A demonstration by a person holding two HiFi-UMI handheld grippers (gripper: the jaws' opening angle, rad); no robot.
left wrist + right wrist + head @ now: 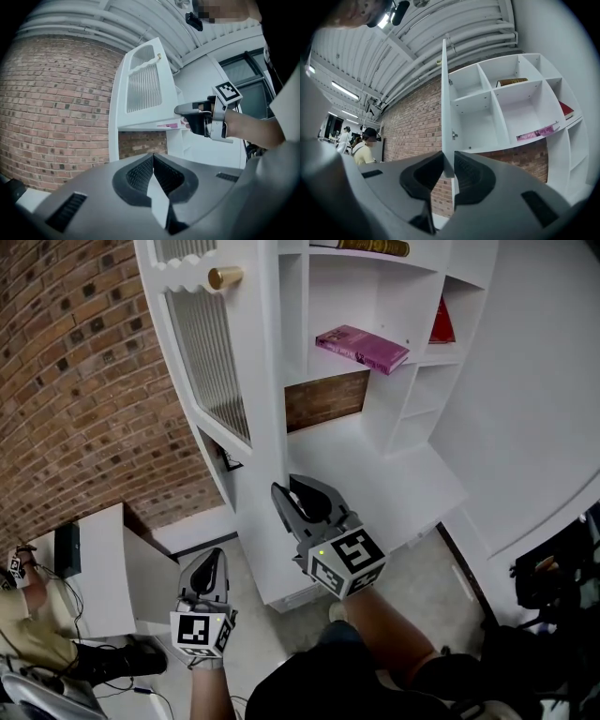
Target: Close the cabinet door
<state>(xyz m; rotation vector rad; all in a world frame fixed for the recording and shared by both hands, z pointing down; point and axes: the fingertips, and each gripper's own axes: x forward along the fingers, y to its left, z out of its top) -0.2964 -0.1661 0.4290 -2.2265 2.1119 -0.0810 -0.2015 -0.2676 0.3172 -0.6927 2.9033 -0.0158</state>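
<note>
cabinet door (211, 362): top cut off | red book (442, 322): partly behind divider

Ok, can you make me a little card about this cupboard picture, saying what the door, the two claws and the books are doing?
door: cabinet door swung wide open, gold knob near its top
right: right claw pinched on the door's free edge, low down
left: left claw shut, holding nothing, apart from the cabinet
shelves: pink book lying flat; red book in a cubby further right
wall: brick wall behind and beside the cabinet
job: door not closed yet
</note>
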